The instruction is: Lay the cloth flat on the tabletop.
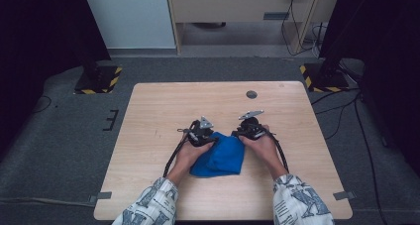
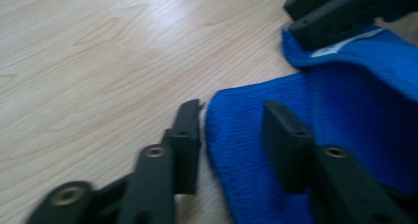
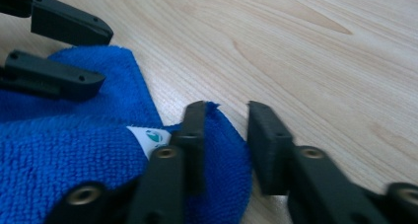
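Blue cloth [image 1: 220, 158] lies crumpled at centre frame on the wooden table [image 1: 158, 111]. Left gripper [image 2: 231, 123] stands parted, jaws straddling the cloth's left corner. Right gripper [image 3: 224, 130] likewise parted astride the right corner, beside a white label [image 3: 150, 137]. Neither jaw pair is closed on the fabric.

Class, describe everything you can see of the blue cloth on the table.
The blue cloth is a fuzzy terry-like towel, bunched and folded over, lying on the wooden table near its front middle. A small white label shows at one edge. The left gripper and right gripper each straddle an edge, fingers apart.
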